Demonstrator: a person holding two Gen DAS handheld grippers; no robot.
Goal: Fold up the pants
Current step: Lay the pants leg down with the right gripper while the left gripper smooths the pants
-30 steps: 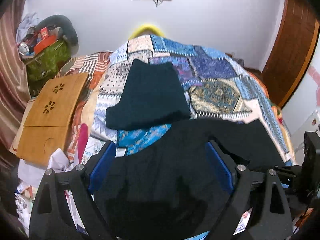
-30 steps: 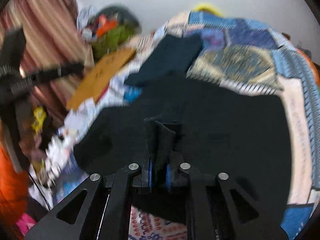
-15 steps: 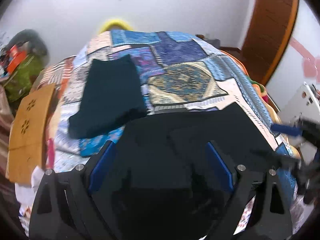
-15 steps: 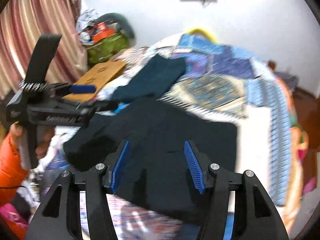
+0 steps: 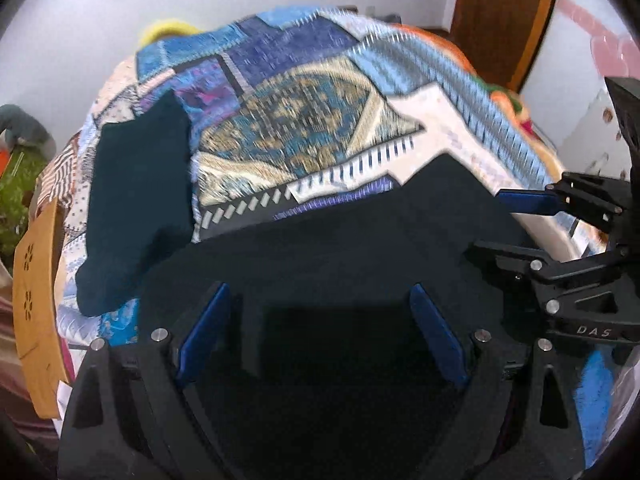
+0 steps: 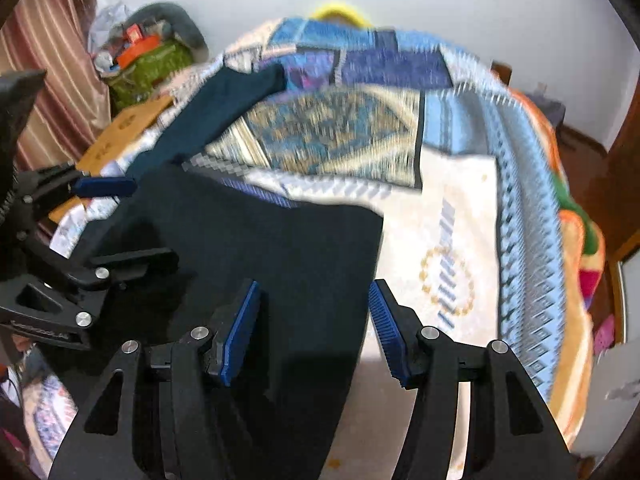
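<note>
On the near end of the bed's patchwork quilt [image 5: 320, 128] lie black pants [image 5: 340, 248], left gripper [image 5: 320, 332] and right gripper [image 6: 312, 328] jaws wide open, empty; grab right edge corners evenly, fold leftward.

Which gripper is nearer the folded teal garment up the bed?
Left. The left gripper sits just below the folded teal garment; the right gripper works the black pants' opposite edge.

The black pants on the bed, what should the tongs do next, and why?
Probably lower the right tongs onto the right edge of the black pants and pinch it. Both tongs are open, the left tongs hover over the cloth, and the pants lie flat on the quilt.
</note>
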